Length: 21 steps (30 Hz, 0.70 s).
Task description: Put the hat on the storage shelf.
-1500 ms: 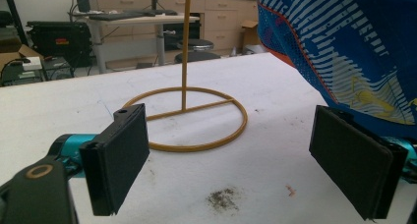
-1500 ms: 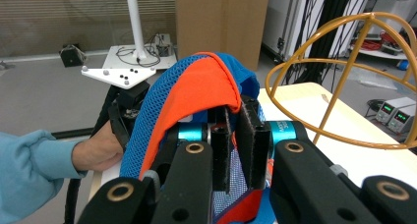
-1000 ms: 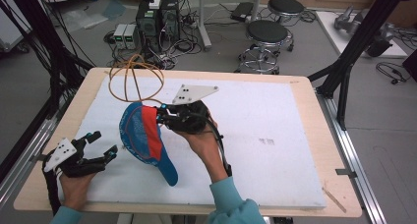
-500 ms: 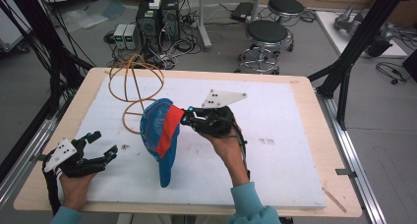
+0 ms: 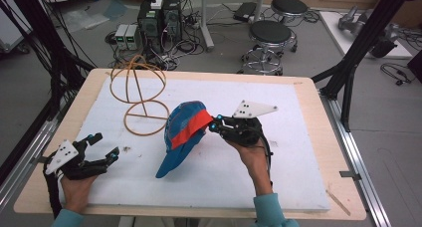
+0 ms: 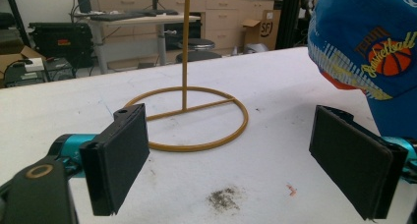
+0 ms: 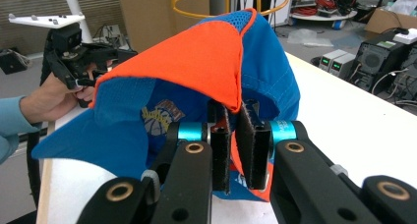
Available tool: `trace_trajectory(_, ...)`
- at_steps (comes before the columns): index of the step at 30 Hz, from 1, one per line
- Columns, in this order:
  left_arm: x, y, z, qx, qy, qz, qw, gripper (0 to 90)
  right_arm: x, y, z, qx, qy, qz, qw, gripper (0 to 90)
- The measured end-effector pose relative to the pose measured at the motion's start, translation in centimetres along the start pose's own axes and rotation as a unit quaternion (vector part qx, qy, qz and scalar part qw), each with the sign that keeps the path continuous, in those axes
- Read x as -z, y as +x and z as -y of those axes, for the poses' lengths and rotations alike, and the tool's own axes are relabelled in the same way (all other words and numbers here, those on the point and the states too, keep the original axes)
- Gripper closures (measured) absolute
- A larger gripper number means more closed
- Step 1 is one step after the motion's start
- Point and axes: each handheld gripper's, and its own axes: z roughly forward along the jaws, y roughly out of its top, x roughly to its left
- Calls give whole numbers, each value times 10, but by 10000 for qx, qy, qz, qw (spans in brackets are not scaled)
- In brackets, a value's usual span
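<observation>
Overhead, the right claw (image 5: 215, 127) pinches one blue-and-orange cap (image 5: 181, 135) by its orange edge, cap hanging above the middle of the white surface (image 5: 298, 152), brim tip touching or nearly so. One wire stand (image 5: 139, 95) sits far-left; the left claw (image 5: 102, 147) rests spread near the front-left corner. Left gripper view: jaws wide apart, empty, stand base (image 6: 192, 118) ahead, cap (image 6: 369, 47) at upper right. Right gripper view: jaws pressed on orange fabric (image 7: 206, 62). Likely step: carrying cap toward stand; next, lift it over the stand's top.
</observation>
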Motion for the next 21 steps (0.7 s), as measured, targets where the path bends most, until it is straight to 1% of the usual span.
trace_trajectory(3, 0, 0, 0, 0, 0, -3, 10000, 153, 0, 0, 1, 56, 10, 10, 10000, 843)
trace_trajectory(7, 0, 0, 0, -2, -6, 1, 10000, 153, 1, -1, 6, 51, 68, 35, 10000, 842)
trace_trajectory(10, 0, 0, 0, -4, -14, 6, 10000, 153, 5, -2, 8, 47, 189, 107, 9998, 841)
trace_trajectory(13, 0, 0, 0, 8, -28, 9, 10000, 153, 12, -1, 11, 91, 173, 155, 9997, 841)
trace_trajectory(14, 0, 0, 0, 2, -20, 9, 10000, 153, 14, -1, 14, 82, 162, 149, 9997, 841)
trace_trajectory(16, 0, 0, 0, -11, -14, 7, 10000, 153, 18, -3, 23, 41, 263, 199, 9994, 841)
trace_trajectory(18, 0, 0, 0, -20, -11, 6, 10000, 153, 22, -5, 32, -64, 365, 227, 9991, 841)
trace_trajectory(19, 0, 0, 0, -14, -9, 4, 10000, 153, 25, -5, 37, -48, 342, 257, 9991, 841)
trace_trajectory(21, 0, 0, 0, -5, -2, 4, 10000, 153, 31, -5, 44, -102, 340, 268, 9990, 840)
